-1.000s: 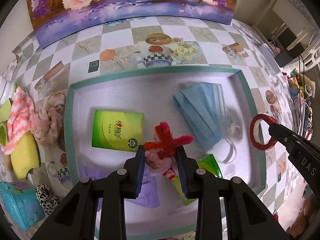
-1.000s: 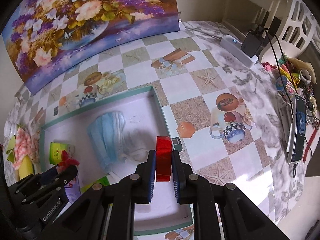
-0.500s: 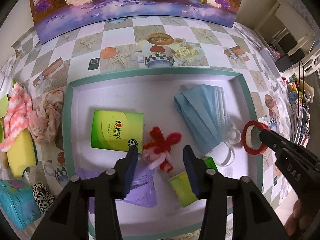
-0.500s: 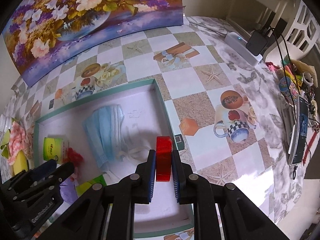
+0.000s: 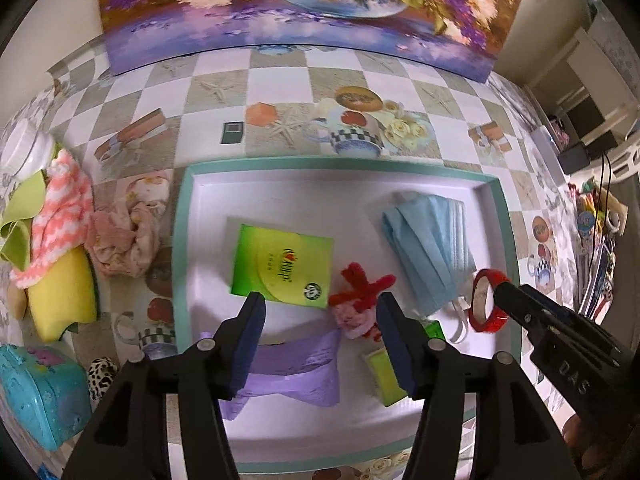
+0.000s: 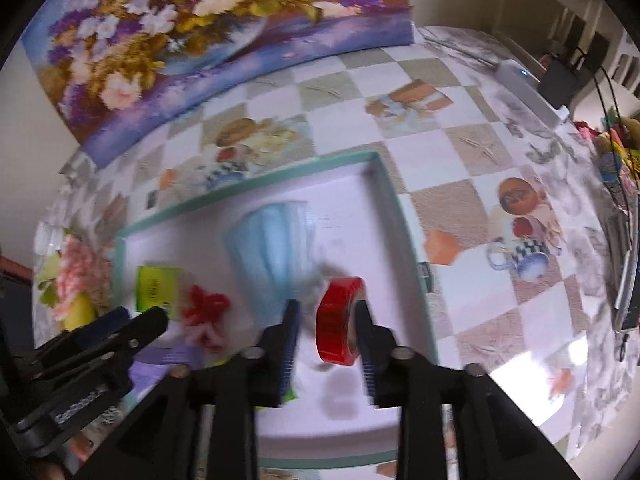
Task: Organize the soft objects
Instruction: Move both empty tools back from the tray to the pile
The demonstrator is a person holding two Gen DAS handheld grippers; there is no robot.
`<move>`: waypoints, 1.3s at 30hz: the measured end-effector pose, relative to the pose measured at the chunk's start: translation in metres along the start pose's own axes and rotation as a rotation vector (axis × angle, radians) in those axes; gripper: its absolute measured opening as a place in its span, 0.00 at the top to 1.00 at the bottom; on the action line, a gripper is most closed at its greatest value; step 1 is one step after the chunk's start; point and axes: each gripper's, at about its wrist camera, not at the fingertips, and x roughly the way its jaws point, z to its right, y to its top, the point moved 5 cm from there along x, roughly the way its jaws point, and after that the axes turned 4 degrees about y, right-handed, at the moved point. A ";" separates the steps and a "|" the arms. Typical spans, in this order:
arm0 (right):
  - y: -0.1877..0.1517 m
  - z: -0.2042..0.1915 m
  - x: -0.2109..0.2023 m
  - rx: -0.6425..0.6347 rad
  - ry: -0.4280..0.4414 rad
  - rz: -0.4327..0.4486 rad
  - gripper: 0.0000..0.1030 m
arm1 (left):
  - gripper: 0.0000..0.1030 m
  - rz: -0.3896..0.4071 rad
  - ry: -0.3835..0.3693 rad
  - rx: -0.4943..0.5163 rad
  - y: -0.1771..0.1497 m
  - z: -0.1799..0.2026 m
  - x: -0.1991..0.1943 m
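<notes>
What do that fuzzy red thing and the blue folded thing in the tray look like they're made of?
The fuzzy red thing looks like chenille pipe cleaners twisted together: bristly, matte strands, with a softer pink tuft below. The blue folded thing looks like a stack of non-woven fabric face masks: pleated, matte sheets with white ear loops.

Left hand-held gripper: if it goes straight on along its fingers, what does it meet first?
Probably the purple pouch on the tray floor, which lies between and just ahead of the opening jaws of the left hand-held gripper. The red and pink fuzzy toy sits near the right finger, not pressed. Depth is uncertain in the fisheye.
</notes>
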 end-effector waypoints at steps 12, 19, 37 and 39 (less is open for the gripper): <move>0.008 -0.010 -0.025 -0.029 -0.033 0.065 0.38 | 0.19 0.039 0.043 -0.076 0.008 -0.036 -0.018; 0.002 -0.017 -0.016 -0.087 -0.112 0.054 0.00 | 0.10 0.063 0.127 -0.138 0.010 -0.069 -0.018; -0.004 -0.058 -0.022 -0.156 -0.075 0.063 0.00 | 0.10 0.052 0.178 -0.141 0.005 -0.112 -0.031; -0.005 -0.069 -0.026 -0.169 -0.053 0.074 0.00 | 0.10 0.055 0.187 -0.136 0.004 -0.117 -0.034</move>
